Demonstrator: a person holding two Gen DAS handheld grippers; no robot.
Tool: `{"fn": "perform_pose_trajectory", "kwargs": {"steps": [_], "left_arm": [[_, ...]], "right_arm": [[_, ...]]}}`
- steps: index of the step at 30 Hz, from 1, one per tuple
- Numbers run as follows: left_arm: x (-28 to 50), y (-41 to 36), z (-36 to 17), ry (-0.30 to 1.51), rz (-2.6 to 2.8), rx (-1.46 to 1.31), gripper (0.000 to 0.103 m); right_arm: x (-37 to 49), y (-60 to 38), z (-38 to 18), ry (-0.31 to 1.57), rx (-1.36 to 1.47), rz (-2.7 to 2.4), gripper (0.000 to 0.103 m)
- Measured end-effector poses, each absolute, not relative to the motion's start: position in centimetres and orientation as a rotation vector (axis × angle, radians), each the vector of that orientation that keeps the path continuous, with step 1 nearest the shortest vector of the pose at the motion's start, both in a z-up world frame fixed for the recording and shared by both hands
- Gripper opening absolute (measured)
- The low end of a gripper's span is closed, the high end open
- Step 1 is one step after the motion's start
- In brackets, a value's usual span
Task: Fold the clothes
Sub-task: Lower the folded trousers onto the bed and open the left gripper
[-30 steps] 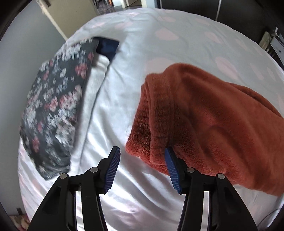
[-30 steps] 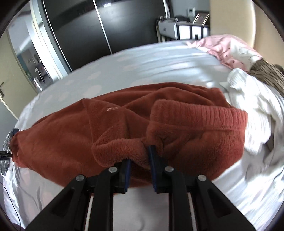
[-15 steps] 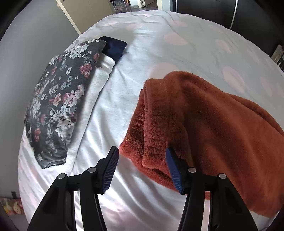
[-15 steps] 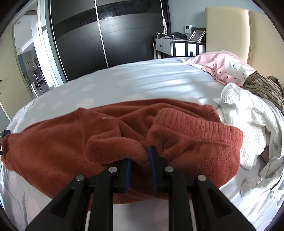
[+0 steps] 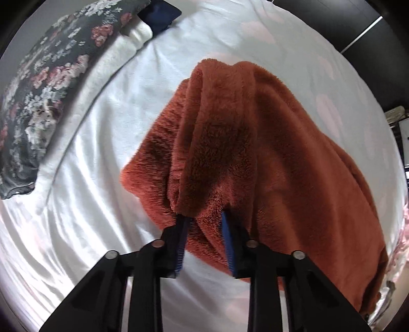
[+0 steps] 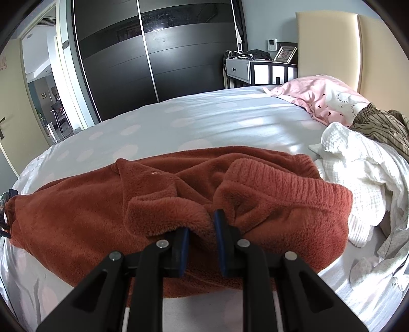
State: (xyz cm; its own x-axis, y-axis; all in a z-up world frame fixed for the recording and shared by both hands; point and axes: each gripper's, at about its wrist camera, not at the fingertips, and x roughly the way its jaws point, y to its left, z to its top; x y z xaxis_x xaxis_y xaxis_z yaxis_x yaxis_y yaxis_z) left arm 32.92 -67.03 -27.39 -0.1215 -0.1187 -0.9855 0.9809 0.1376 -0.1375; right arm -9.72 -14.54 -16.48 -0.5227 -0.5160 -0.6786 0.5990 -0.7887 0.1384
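Left tongs (image 5: 203, 224): I have them pointing down over the bed; their jaws have just been closing, and now they pinch a thick fold at the near edge of the rust fleece garment (image 5: 255, 143); the blue pads (image 5: 227, 235) sink into the pile on either side of that fold.
Right tongs (image 6: 202, 224): I see them pressed onto a bunched lip of the same garment (image 6: 179, 194), close to its ribbed band (image 6: 288, 186); fleece fills the narrow gap between the jaws.
Garment, where it lies: spread across the middle of the bed (image 6: 204, 117), on the pale spotted cover; in the left wrist view it rises in a ridge away from the tongs and drapes off to the right; in the right wrist view it stretches from the left edge of the bed to the ribbed band at the right.
Floral cloth (image 5: 43, 84): dark with pink and white flowers; it lies at the left edge of the bed, well apart from the fleece, on top of a white folded piece (image 5: 107, 63).
Navy item (image 5: 159, 14): at the far end of the floral cloth.
White textured clothes (image 6: 358, 173): heaped just beside the ribbed band, on its right.
Pink pillow (image 6: 319, 97): at the head of the bed, with an olive striped garment (image 6: 381, 127) against it.
Wardrobe (image 6: 153, 56): dark sliding doors beyond the bed.
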Motion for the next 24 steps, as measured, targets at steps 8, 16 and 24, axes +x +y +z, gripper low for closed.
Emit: {"fn": "perform_pose_trajectory", "kwargs": {"steps": [8,16,24], "left_arm": [[35.1,-67.3,-28.9,1.425,-1.170,0.805,0.037],[34.4,-67.8,-25.5,1.315,-1.170,0.774,0.014],[36.5,-68.7,-24.6,1.196,-1.106,0.890,0.014]], "right_arm": [[-9.9,-14.9,-16.8,0.156,0.970,-2.279,0.019],[-10.1,-15.1,-17.1,0.174,0.958,-2.277,0.019],[-10.4,-15.4,-17.3,0.175,0.942,-2.282,0.019]]}}
